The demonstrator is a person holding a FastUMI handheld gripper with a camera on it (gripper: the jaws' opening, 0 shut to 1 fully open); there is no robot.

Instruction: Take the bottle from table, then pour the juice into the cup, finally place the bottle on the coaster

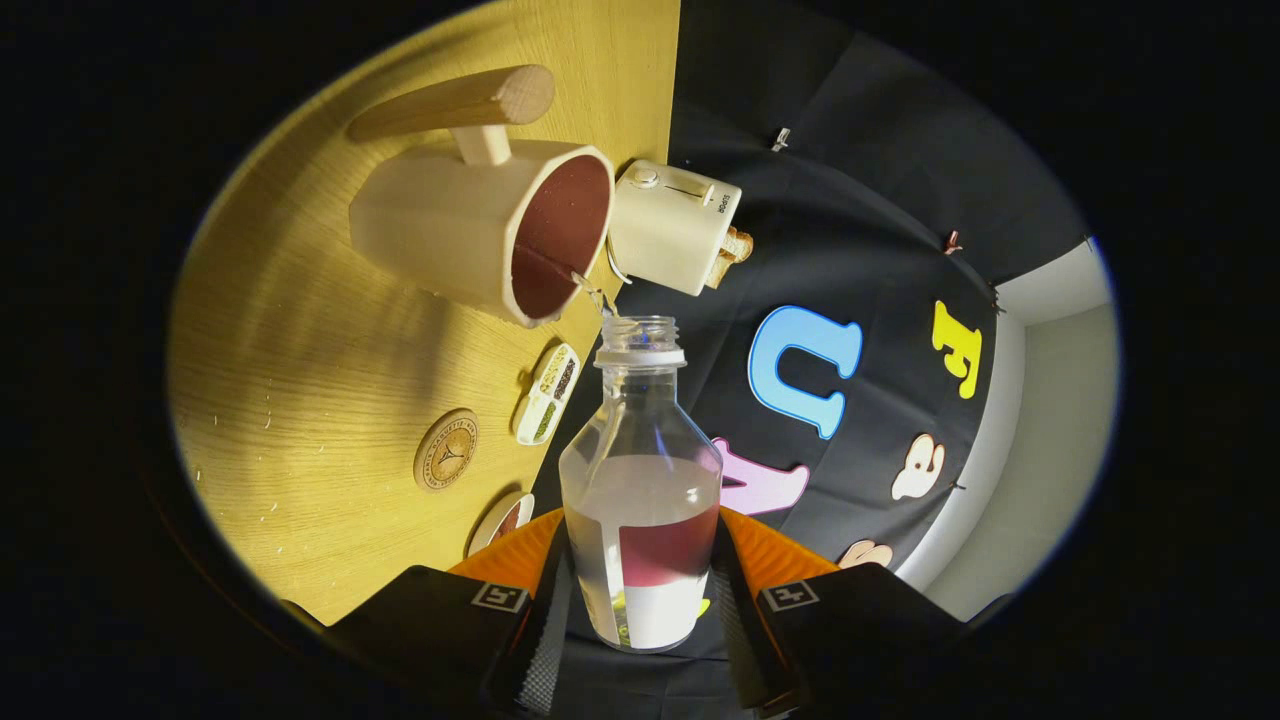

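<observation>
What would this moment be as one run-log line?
stage: pouring | hand-held gripper: shut on bottle | bottle mouth at cup rim | coaster: bare

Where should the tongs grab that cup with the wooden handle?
By the wooden handle, coming from the side away from the toaster. It juts clear of the cup, whose body looks too wide. Right now the tongs grip the bottle.

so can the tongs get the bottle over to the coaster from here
Probably yes. The tongs are shut on the bottle, whose mouth is at the cup. The round coaster lies bare on the table beside the cup, with nothing standing between them.
</observation>
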